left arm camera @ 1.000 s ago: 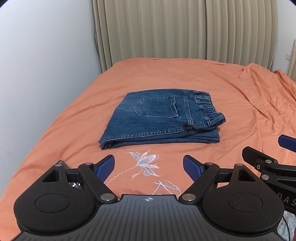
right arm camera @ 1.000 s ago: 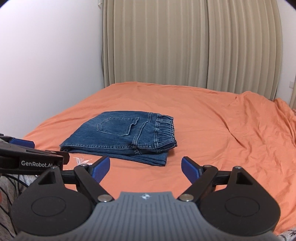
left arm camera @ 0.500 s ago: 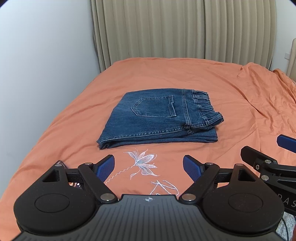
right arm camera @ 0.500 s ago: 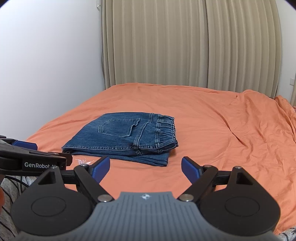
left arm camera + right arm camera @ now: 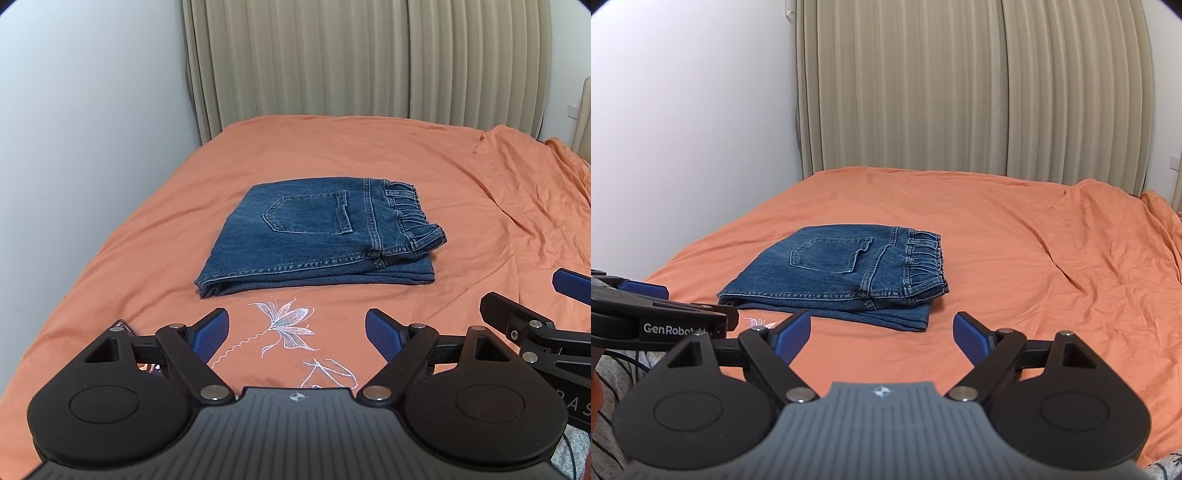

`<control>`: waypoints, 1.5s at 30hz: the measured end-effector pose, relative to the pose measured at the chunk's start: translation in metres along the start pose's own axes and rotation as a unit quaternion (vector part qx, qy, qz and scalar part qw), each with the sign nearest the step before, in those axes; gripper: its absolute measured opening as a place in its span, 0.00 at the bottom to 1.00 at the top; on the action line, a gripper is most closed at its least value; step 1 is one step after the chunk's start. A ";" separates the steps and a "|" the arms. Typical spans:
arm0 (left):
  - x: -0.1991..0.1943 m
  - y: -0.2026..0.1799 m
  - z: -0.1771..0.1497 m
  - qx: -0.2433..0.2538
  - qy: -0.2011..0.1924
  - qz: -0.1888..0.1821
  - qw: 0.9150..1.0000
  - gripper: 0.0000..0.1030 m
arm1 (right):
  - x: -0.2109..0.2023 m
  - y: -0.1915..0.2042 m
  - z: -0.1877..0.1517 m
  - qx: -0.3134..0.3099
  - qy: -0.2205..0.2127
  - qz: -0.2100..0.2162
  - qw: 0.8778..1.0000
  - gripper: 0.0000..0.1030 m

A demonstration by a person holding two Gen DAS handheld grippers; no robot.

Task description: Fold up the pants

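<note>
Since the pants [image 5: 317,236] are laid as a compact stack mid-bed on the orange sheet [image 5: 461,192], folding is judged done, so the left gripper [image 5: 297,330] and right gripper [image 5: 881,332] are held wide, empty, near of the pants.

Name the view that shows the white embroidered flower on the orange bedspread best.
Left wrist view: the white embroidered flower lies whole between the open fingers. The right wrist view shows only a sliver behind the left gripper.
</note>
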State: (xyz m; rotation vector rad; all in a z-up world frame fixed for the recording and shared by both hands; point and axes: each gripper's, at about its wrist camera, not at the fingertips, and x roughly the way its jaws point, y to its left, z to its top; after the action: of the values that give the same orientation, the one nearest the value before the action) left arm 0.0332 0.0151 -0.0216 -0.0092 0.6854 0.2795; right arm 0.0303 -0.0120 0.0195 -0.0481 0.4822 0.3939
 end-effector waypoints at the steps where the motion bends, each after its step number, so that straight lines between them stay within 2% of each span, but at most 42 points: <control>1: 0.000 0.000 0.000 0.000 0.000 0.000 1.000 0.95 | 0.000 0.000 0.000 0.000 0.000 0.001 1.000 0.78; 45: -0.006 -0.001 0.003 -0.002 -0.005 0.000 1.000 0.95 | -0.006 0.002 0.003 -0.010 -0.003 0.012 1.000 0.78</control>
State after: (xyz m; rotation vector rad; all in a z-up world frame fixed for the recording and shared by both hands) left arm 0.0308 0.0130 -0.0150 -0.0113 0.6757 0.2815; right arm 0.0260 -0.0114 0.0251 -0.0608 0.4724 0.4230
